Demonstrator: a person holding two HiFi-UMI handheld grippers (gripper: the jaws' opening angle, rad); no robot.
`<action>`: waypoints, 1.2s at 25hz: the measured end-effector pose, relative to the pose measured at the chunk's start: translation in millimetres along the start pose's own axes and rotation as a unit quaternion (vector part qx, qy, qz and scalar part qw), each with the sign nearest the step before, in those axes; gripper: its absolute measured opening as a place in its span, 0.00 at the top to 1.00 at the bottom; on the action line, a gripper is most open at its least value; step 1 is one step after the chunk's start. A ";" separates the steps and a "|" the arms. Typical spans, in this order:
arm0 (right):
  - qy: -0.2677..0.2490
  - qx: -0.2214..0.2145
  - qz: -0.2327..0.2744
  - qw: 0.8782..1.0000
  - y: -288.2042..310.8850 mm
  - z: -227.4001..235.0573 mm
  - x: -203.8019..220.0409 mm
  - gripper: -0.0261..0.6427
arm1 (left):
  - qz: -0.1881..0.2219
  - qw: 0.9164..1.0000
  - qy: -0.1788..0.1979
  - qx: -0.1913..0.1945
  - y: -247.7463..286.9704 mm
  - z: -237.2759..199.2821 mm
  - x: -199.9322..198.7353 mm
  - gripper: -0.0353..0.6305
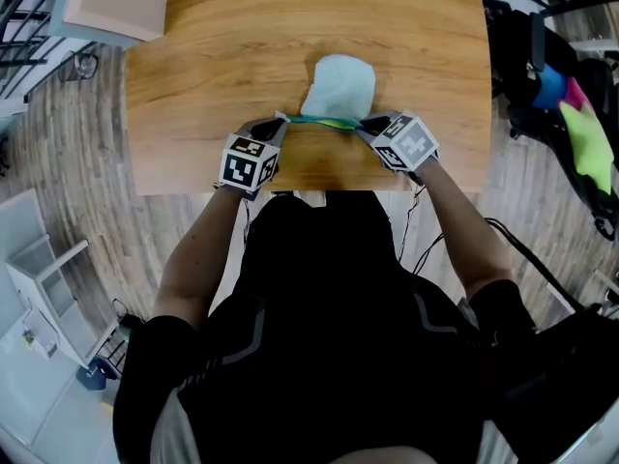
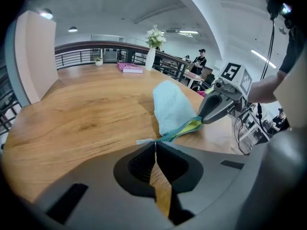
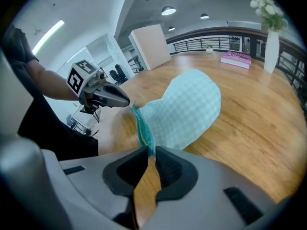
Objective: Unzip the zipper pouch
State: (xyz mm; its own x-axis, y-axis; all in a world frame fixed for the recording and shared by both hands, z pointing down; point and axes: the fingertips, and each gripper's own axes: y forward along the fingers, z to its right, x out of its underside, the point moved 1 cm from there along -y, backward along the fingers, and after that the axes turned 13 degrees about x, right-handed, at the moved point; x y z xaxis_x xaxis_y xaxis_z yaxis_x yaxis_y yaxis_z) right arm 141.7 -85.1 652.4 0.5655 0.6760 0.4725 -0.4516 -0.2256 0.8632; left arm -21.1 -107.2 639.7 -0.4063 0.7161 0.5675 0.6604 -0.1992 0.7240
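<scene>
The wooden table (image 1: 242, 56) fills the upper half of the head view, with plank floor (image 1: 68, 162) around it. The person (image 1: 319, 288), dressed in black, stands at its near edge with both forearms reaching forward. A pale board (image 1: 106, 3) sits at the table's far left corner and shows upright in the left gripper view (image 2: 33, 56). At the far side stand a white vase of flowers (image 2: 152, 47) and, just beside it, a flat pink book (image 2: 130, 67).

The pouch (image 1: 338, 85), light blue with a fine check, lies near the table's near edge, between the two grippers; its body stretches away from the person and its zipped edge faces them. I cannot tell whether that edge is lifted clear of the wood.

The left gripper (image 1: 280, 121) is at the pouch's left end; its jaws are pressed together on a thin pale tab (image 2: 146, 141) at that end of the zipper. The right gripper (image 1: 368, 124) is at the right end; its jaws pinch the pouch's corner right at the zipper line (image 3: 149, 150).

The teal zipper (image 1: 324, 120) runs taut between the two grippers, with a yellow strip alongside it (image 2: 192, 125).
</scene>
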 end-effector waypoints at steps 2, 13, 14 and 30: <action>0.002 0.001 -0.006 1.000 3.4 -2.1 2.1 0.87 | 0.003 1.000 -0.002 -0.001 0.6 -1.3 1.5 0.90; -0.004 0.039 -0.010 0.999 15.0 -3.9 -3.2 0.86 | 0.006 1.000 0.000 -0.019 -2.3 -17.7 -1.9 0.89; -0.005 0.044 -0.010 0.999 15.1 -3.7 -3.5 0.85 | 0.010 1.000 0.001 -0.019 -4.8 -17.8 -2.9 0.89; 0.060 0.120 0.125 0.983 -90.3 8.2 -80.2 0.74 | 0.201 0.977 0.064 0.011 -109.0 1.4 -112.8 0.89</action>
State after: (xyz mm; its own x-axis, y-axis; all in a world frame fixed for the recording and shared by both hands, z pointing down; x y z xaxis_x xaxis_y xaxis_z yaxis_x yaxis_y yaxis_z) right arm 142.7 -124.7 538.1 0.3651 0.6538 0.6628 -0.3813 -0.5445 0.7471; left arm -46.4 -165.4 496.2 -0.1866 0.4932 0.8497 0.7957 -0.4314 0.4252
